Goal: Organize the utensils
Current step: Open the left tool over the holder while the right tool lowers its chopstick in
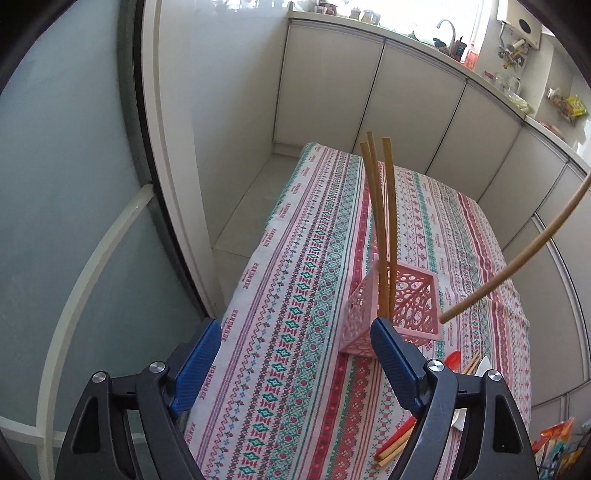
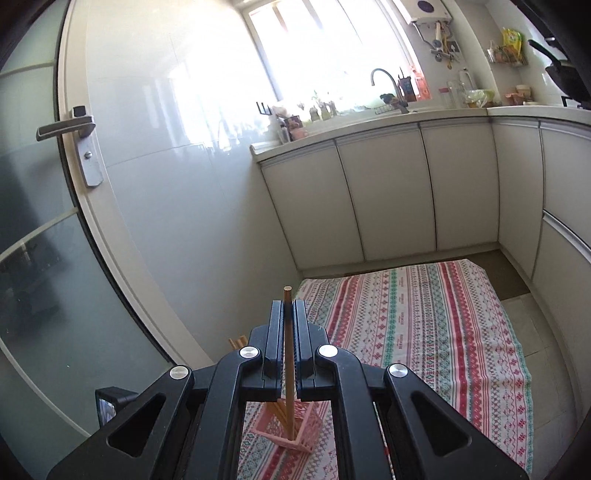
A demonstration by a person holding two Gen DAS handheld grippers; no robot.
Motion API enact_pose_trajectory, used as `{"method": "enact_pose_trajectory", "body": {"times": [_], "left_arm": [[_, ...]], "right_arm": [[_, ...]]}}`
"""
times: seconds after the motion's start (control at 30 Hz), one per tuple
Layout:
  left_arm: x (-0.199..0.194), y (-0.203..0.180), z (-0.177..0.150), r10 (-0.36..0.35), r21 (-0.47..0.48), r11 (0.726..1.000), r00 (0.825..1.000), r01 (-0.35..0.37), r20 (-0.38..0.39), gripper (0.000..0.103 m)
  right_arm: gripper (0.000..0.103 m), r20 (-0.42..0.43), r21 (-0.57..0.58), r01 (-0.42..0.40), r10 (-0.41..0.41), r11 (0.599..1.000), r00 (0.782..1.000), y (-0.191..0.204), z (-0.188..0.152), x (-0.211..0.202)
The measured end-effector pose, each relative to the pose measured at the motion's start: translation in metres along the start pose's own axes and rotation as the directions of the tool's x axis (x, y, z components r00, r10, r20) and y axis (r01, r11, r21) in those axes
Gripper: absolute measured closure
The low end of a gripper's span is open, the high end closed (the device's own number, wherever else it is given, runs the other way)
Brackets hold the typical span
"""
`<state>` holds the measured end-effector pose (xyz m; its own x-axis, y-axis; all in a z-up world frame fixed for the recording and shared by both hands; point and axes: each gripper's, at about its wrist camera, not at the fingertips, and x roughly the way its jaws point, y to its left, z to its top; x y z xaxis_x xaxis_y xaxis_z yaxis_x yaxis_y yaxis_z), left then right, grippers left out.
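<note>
Right gripper [image 2: 289, 306]: fingers pressed together, pinching a single chopstick [image 2: 289, 354] along its shaft — top end pokes out above the fingertips at 12 o'clock, lower end hangs down over the pink basket [image 2: 301, 437], seen through the gap in the gripper frame at 6 o'clock. Whether the tip touches the basket cannot be told.

Left gripper [image 1: 295, 328]: blue fingers [image 1: 201, 354] spread wide, nothing between them but the patterned tablecloth [image 1: 288, 258] on the desk.

Just past the right-hand blue finger, at 1 o'clock from the left gripper, stands the pink basket [image 1: 399, 302], lattice-walled, upright on the cloth. Three chopsticks [image 1: 384, 221] stand in it, leaning slightly apart, tops toward 12 o'clock.

In the left wrist view the held chopstick [image 1: 517, 266] comes in from the 3 o'clock edge, its tip just beside the basket's right rim.

Behind the left gripper's right arm, at 5 o'clock: a red spoon [image 1: 452, 360], more loose chopsticks [image 1: 391, 446] and something white, partly hidden — all lying on the cloth.

Farther out: white cabinets [image 1: 406, 103], sink tap [image 1: 445, 26] under a bright window, glass door at 9 o'clock.
</note>
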<state>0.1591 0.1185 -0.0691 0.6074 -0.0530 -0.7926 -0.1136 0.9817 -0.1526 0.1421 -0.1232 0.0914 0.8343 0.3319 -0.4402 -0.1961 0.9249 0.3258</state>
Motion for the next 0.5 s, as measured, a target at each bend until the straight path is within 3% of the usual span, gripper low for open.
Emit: {"method": "enact_pose_trajectory", "body": {"times": [0.23,0.5], "left_arm": [[0.007,0.008,0.002,-0.005,-0.006,1.0,1.0,0.005,-0.02,0.019],[0.012,0.013,0.004,-0.018,-0.027,0.999,0.999,0.018,-0.033,0.019]], "right_arm": [[0.099,-0.07,-0.124,0.074,-0.084,0.989,0.994,0.028,-0.013,0.057],[0.099,-0.131,-0.311,0.139,-0.187,0.94,0.974,0.056,-0.042,0.109]]}}
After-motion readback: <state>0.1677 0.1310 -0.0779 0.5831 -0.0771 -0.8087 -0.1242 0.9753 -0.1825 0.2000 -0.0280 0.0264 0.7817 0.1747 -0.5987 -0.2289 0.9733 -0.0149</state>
